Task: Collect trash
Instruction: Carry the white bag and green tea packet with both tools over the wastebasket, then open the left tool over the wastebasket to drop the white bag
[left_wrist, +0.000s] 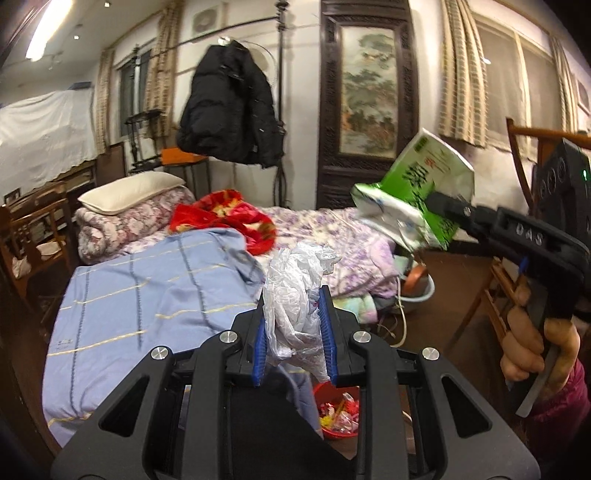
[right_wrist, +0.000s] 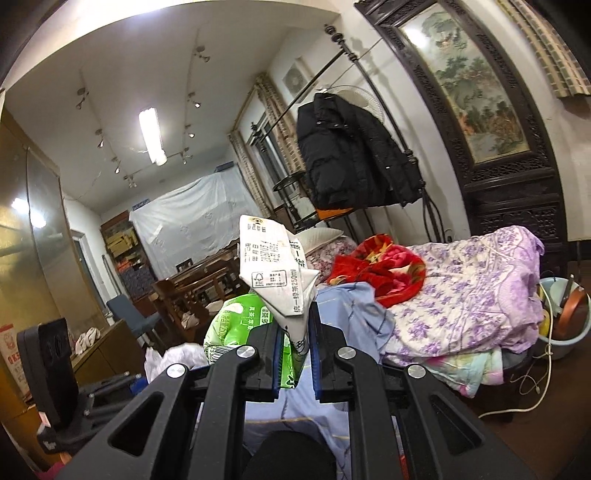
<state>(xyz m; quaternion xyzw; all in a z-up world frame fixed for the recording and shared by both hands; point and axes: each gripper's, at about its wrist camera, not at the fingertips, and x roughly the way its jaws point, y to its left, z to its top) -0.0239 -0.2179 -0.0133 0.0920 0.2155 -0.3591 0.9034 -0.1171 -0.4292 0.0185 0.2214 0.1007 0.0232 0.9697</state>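
My left gripper (left_wrist: 295, 306) is shut on a crumpled clear plastic bag (left_wrist: 295, 291), held up over the bed's near corner. My right gripper (right_wrist: 294, 317) is shut on a flattened green and white drink carton (right_wrist: 275, 266); in the left wrist view the same gripper (left_wrist: 448, 205) holds the carton (left_wrist: 421, 184) high at the right. A red bin (left_wrist: 338, 413) with colourful wrappers in it sits on the floor below the left gripper. The left gripper's body and the plastic bag (right_wrist: 177, 360) show at the lower left of the right wrist view.
A bed with a blue sheet (left_wrist: 147, 295), a purple floral quilt (right_wrist: 461, 295), a red blanket (left_wrist: 229, 218) and a pillow (left_wrist: 129, 190). A black jacket (left_wrist: 229, 107) hangs on a rack. A basin (right_wrist: 561, 321) and cables lie by the bed. Wooden chairs (left_wrist: 535, 221) stand at the right.
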